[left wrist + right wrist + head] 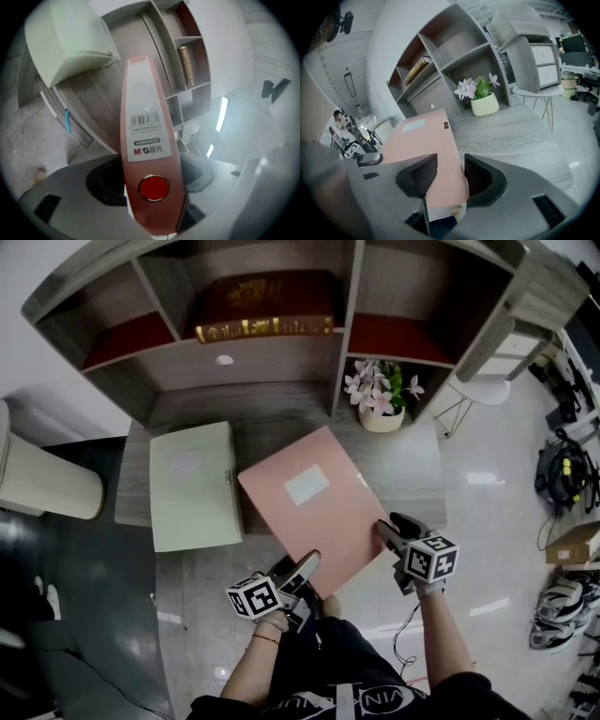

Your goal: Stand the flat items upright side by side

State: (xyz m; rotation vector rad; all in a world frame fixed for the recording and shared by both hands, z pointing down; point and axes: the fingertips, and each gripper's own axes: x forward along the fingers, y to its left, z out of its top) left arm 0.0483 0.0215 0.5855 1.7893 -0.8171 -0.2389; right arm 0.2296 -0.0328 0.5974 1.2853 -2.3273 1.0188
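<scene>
A pale pink cardboard box file (314,502) is held over the grey wood-grain tabletop (403,470), broad labelled face upward. Its long axis is set diagonally, the spine running from the near corner away towards the shelf unit (272,357). The spine's near end (the end with the red ring) is clamped in the left tongs (302,573), spread wide. The near right edge is pinched by the right tongs (386,531), set narrower. Whether the far corner rests on the tabletop cannot be told. A pale green box file (192,486) is seen flat just beside it.
</scene>
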